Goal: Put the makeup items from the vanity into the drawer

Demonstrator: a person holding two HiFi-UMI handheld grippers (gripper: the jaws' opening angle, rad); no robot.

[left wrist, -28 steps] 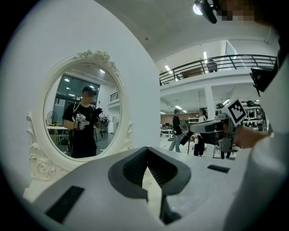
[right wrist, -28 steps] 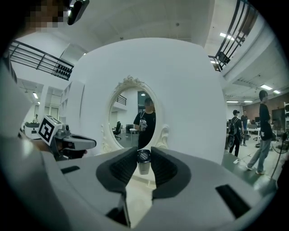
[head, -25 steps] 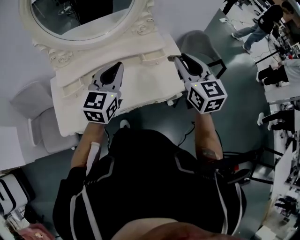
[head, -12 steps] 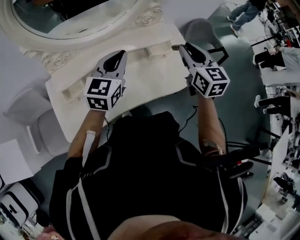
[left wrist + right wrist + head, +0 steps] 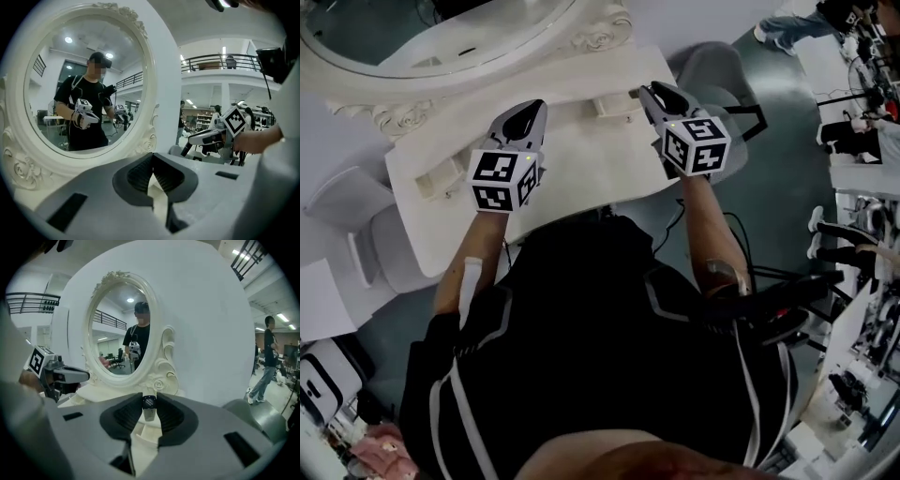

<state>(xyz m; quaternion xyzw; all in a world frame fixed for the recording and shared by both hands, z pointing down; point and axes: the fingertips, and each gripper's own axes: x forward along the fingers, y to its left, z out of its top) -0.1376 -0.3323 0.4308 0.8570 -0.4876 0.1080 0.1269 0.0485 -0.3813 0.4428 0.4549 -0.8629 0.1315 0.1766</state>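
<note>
The right tongs (image 5: pixel 150 398) pinch a small makeup tube (image 5: pixel 149 414), dark cap, pale body; left tongs (image 5: pixel 153 161) closed, empty.

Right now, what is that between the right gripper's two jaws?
A small dark-capped makeup tube, pinched by the right gripper. The right gripper view shows it, with the vanity mirror behind.

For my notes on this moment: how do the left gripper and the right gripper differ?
The grey left gripper has its dark ribbed fingers shut together, empty; the grey right gripper clamps a small dark-capped, pale makeup item in its fingers. The left gripper is over the middle of the white vanity top; the right gripper is near its right end. Both face the oval white-framed mirror.
</note>
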